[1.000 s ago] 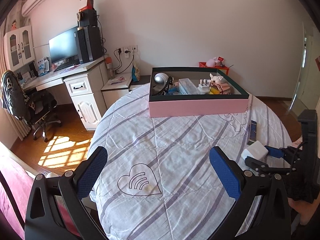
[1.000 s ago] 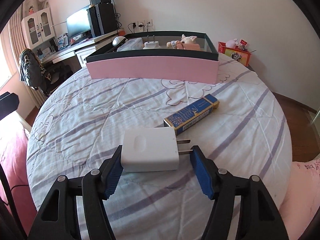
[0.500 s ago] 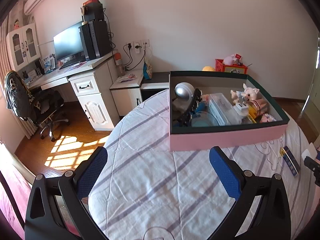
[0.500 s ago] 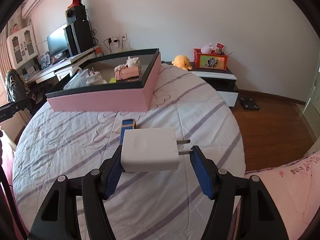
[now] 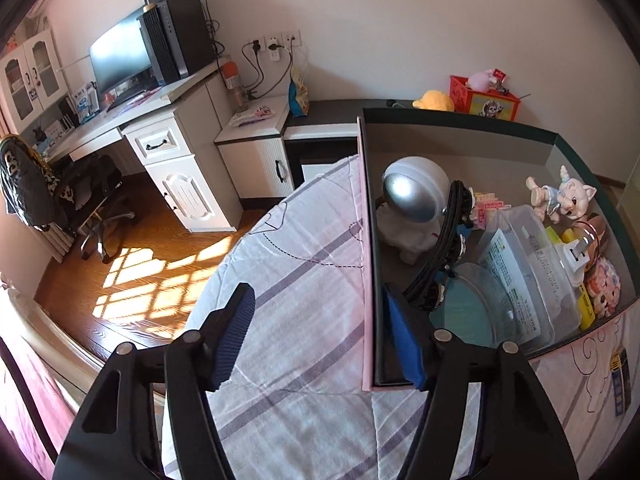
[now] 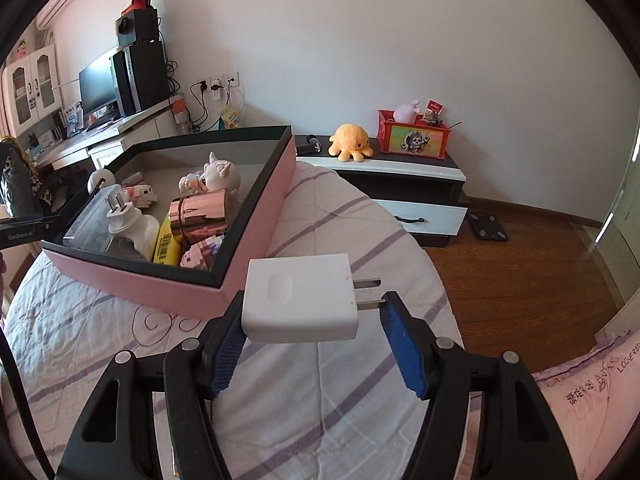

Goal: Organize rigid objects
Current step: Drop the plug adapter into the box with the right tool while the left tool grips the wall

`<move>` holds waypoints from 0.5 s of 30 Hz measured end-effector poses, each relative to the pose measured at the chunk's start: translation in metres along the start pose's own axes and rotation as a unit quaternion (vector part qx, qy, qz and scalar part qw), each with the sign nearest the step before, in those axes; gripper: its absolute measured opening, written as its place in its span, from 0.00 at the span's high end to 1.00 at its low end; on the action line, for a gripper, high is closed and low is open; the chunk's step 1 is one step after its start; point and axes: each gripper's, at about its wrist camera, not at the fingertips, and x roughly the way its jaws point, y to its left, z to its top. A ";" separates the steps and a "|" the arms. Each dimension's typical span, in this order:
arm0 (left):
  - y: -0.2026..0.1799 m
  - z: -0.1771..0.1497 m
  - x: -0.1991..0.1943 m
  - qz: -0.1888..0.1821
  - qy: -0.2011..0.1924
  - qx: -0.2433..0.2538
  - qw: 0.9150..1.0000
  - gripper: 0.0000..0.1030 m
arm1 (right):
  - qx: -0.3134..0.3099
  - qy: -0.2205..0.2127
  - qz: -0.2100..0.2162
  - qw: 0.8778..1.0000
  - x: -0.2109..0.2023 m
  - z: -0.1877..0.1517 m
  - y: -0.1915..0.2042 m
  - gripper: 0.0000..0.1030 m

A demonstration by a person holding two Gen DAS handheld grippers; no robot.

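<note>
While jaws clamp it, charger [image 6: 300, 296] spans them.

We see a round bed [image 6: 328, 392] under a white sheet with purple stripes; ahead of the right claw [image 6: 312, 336] and to its left, a pink box [image 6: 160, 288] with dark rim lies directly on it; just right of the left claw [image 5: 320, 344], a small blue-and-gold packet [image 5: 621, 376] lies flat on the sheet beside the box.
</note>
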 end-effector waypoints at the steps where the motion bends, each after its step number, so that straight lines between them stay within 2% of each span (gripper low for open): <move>1: -0.005 0.001 0.004 -0.003 0.005 0.006 1.000 0.48 | -0.002 -0.002 -0.001 1.000 0.002 0.004 0.001 0.35; 2: -0.007 0.001 0.006 -0.014 0.006 0.009 1.000 0.60 | -0.004 -0.001 0.000 1.000 0.005 0.009 0.002 0.35; 4: -0.009 0.002 0.010 -0.039 0.015 0.013 0.999 0.76 | -0.007 -0.005 0.000 1.000 0.007 0.016 0.003 0.35; 7: -0.016 0.003 0.009 -0.048 0.016 0.027 0.998 0.91 | -0.015 -0.012 -0.002 1.000 0.008 0.029 0.008 0.35; 9: -0.019 0.003 0.009 -0.048 0.014 0.031 0.998 0.94 | -0.022 -0.018 -0.002 1.000 0.007 0.037 0.013 0.35; 15: -0.019 0.003 0.008 -0.053 0.014 0.030 0.998 0.95 | -0.044 -0.032 0.005 0.999 0.008 0.062 0.034 0.35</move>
